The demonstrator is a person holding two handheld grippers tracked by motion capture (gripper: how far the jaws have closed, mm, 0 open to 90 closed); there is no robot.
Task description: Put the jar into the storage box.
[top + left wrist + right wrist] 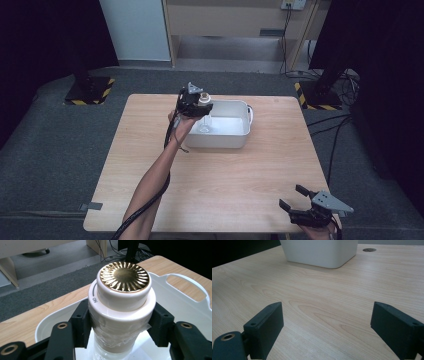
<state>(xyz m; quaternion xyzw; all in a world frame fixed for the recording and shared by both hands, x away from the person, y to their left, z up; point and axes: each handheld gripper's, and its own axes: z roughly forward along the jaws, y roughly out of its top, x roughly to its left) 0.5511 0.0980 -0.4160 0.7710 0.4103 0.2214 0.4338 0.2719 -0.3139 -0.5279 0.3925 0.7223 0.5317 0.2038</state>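
Tabletop of pale wood grain carries a white rectangular plastic tub with cut-out handles near its far edge. Over the tub's left part, the left gripper is clamped on a white cylindrical bottle with a gold ribbed cap, pads pressing wrinkled clear film on its neck. The right gripper hangs empty at the near right corner, jaws spread wide. That film looks slick; the bottle could slide or tilt in the pinch and knock the tub's wall.
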